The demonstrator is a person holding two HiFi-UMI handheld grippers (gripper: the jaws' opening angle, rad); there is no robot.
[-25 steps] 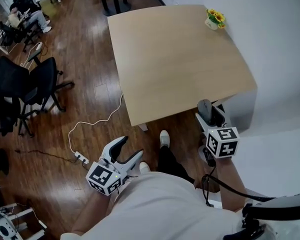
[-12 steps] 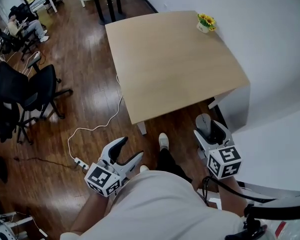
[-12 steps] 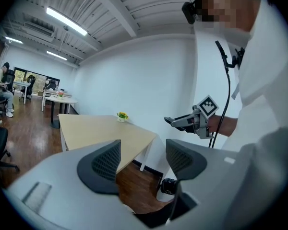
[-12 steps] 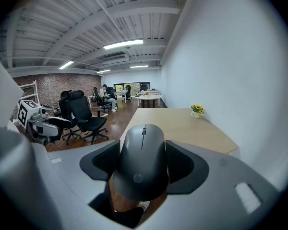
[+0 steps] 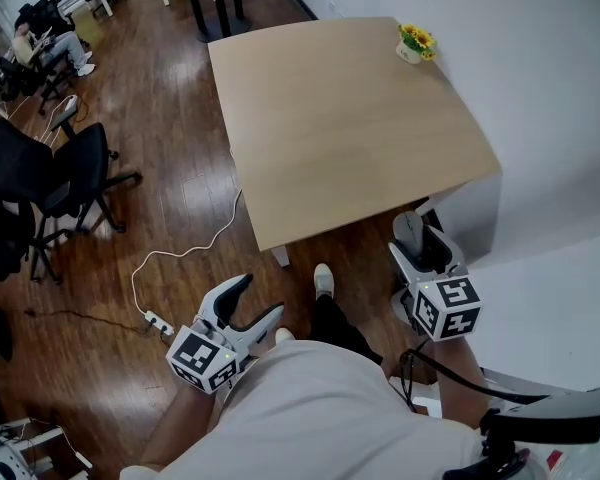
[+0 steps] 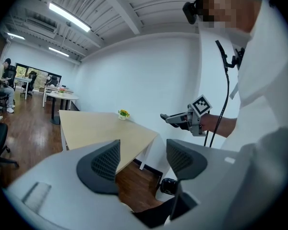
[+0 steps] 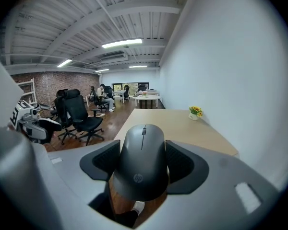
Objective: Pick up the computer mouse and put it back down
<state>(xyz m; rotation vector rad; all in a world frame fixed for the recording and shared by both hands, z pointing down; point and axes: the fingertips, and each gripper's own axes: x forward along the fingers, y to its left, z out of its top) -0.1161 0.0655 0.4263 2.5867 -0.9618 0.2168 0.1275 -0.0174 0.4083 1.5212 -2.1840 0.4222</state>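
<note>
A dark grey computer mouse [image 7: 143,161] sits clamped between the jaws of my right gripper [image 7: 143,163], its scroll wheel pointing away. In the head view the same mouse [image 5: 409,230] pokes out of the right gripper [image 5: 422,248], held in the air just off the near right corner of the light wooden table [image 5: 340,118]. My left gripper [image 5: 242,306] hangs open low at the left over the wooden floor, nothing between its jaws. The left gripper [image 6: 143,162] looks across at the right gripper [image 6: 185,119] and the table [image 6: 101,133].
A small pot of yellow flowers [image 5: 415,42] stands at the table's far right corner by the white wall. Black office chairs [image 5: 50,178] stand to the left, a white cable and power strip [image 5: 160,320] lie on the floor. The person's shoe [image 5: 323,278] is below the table edge.
The right gripper with the mouse has stayed near the table's near right corner, shifting only slightly as the head view moved. The left gripper has kept its place.
</note>
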